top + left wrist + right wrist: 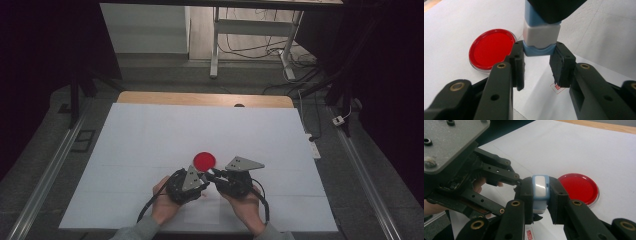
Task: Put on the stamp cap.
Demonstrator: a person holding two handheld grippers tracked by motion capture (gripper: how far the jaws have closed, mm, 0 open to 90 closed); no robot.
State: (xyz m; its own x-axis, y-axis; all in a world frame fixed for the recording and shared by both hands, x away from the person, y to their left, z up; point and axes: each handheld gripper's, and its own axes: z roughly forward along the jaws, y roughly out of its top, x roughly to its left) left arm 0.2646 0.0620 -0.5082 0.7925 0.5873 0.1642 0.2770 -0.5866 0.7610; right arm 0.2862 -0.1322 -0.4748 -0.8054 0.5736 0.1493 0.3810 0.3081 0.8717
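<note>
Both grippers meet tip to tip: right gripper [540, 202] clamps the blue-grey stamp [540, 192], left gripper [537, 67] parted around it.

A red dish [491, 48], a blue-and-grey stamp [540, 192], black grippers, on a white tabletop [150, 135].

The dish [205, 160] lies on the sheet [150, 145] that covers the bench [200, 98], nearer the sheet's near edge than its far one. Just before the dish and a little to its left sits the left gripper [201, 181]; just before it and to its right, the right gripper [216, 176]. A stamp [540, 191] sits between the right gripper's jaws, close beside the dish. The left gripper's jaws stand either side of the stamp's lower end, apart from it. A small mark [557, 88] lies on the sheet before the dish, below the stamp.
</note>
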